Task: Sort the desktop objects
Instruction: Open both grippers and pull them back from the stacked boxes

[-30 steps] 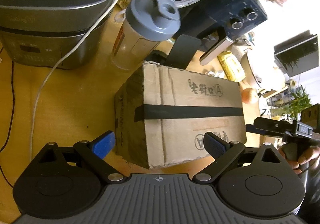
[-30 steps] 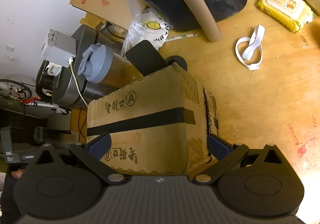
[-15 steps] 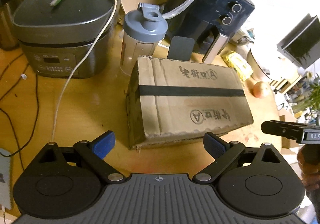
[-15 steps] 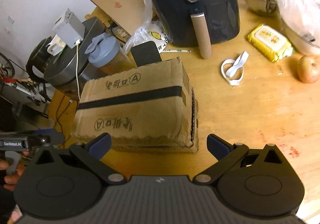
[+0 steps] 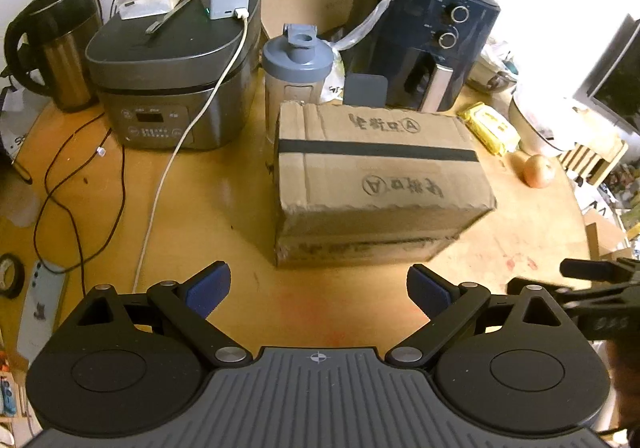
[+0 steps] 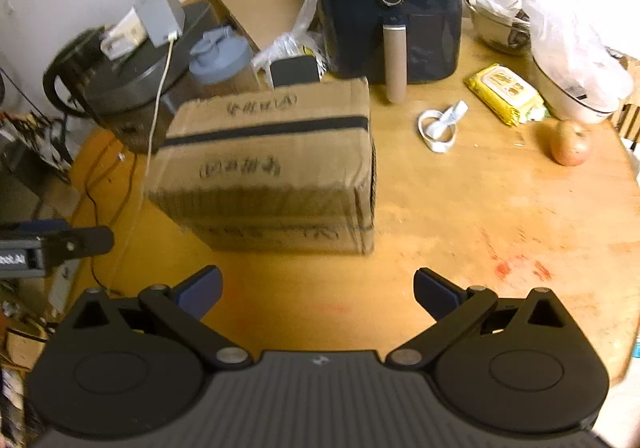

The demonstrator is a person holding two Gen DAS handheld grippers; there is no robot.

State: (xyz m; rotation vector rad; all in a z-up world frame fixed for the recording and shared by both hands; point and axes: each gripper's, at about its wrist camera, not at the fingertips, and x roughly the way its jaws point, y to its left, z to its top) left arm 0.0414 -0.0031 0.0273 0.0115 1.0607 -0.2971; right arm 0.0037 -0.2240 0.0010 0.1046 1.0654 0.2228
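A taped cardboard box (image 5: 376,175) with handwritten marks rests on the round wooden table (image 5: 224,207); it also shows in the right wrist view (image 6: 272,163). My left gripper (image 5: 318,290) is open and empty, pulled back from the box's near side. My right gripper (image 6: 318,294) is open and empty, also back from the box. A grey-lidded shaker bottle (image 5: 298,75), a white strap (image 6: 440,123), a yellow wipes pack (image 6: 506,93) and an apple (image 6: 570,141) lie on the table.
A dark air fryer (image 6: 390,3) and a grey rice cooker (image 5: 172,75) with a white charger and cable stand behind the box. A kettle (image 5: 56,43) is at far left. A phone (image 5: 40,312) and black cable lie at left. A white pot (image 6: 580,87) under plastic is at right.
Both grippers have drawn back and away from the box, which was between their fingers a second ago. The box now sits on the table, clear of both.
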